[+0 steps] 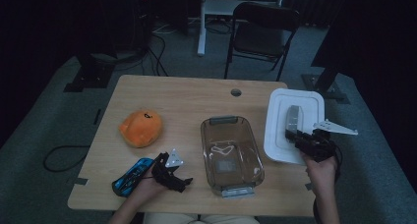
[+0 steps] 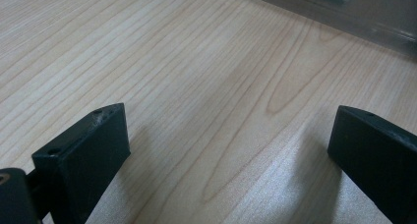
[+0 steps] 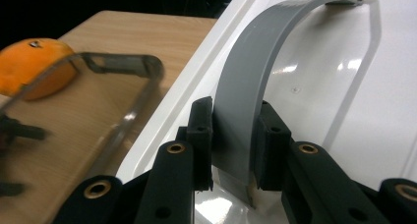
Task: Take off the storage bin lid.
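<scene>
A white lid point(image 1: 295, 123) with a grey arched handle point(image 1: 292, 118) lies at the table's right edge. My right gripper point(image 1: 301, 138) is shut on that handle; in the right gripper view both pads point(image 3: 200, 135) pinch the grey handle point(image 3: 255, 76) of the white lid point(image 3: 334, 116). A clear glass baking dish point(image 1: 230, 153) stands in the middle of the table, its rim point(image 3: 123, 67) seen to the left of the lid. My left gripper point(image 1: 186, 182) rests on the wood near the front edge, open, jaws wide over bare tabletop point(image 2: 221, 96).
An orange plush ball point(image 1: 141, 128) sits at the left. A blue toy car point(image 1: 132, 177) lies beside my left hand. The table has a cable hole point(image 1: 236, 92) at the back. A folding chair point(image 1: 263, 32) stands beyond the table.
</scene>
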Tool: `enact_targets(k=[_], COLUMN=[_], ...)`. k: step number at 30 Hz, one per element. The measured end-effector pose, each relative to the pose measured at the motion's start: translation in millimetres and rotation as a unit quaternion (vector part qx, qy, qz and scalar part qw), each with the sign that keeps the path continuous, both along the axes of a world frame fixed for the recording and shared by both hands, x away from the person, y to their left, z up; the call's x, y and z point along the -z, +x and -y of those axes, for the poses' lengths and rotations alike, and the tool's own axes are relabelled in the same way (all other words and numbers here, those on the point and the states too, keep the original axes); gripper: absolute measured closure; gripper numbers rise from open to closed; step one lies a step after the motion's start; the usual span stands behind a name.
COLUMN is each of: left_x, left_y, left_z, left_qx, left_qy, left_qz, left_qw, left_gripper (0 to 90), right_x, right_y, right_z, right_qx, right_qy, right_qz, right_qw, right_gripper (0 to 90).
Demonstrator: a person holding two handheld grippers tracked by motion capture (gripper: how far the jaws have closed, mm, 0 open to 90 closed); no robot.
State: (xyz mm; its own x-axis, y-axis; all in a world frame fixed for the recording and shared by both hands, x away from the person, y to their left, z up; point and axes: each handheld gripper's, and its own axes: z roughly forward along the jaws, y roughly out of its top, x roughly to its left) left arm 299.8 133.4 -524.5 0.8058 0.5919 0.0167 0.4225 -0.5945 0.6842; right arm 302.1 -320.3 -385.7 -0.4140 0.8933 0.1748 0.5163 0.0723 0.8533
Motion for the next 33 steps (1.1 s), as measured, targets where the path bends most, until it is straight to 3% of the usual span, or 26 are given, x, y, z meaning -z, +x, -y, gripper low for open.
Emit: enact_targets(k=[15, 23, 33], left_x=[-0.1, -0.1, -0.1], left_y=[0.1, 0.1, 0.1], left_z=[-0.1, -0.2, -0.1], left_qx=[0.001, 0.001, 0.001], left_qy=[0.001, 0.001, 0.001], left_qz=[0.000, 0.000, 0.000], left_qw=[1.0000, 1.0000, 1.0000], left_gripper=[2.6, 2.6, 2.6], right_x=[62.8, 90.8, 119.0], right_y=[44.3, 68.5, 83.2], right_z=[-2.8, -5.7, -7.2], right_qx=[-0.023, -0.020, -0.019], right_qy=[0.023, 0.036, 0.039], right_qz=[-0.025, -0.061, -0.092], right_qw=[0.9992, 0.9973, 0.9948], right_gripper=[73.1, 72.9, 72.5])
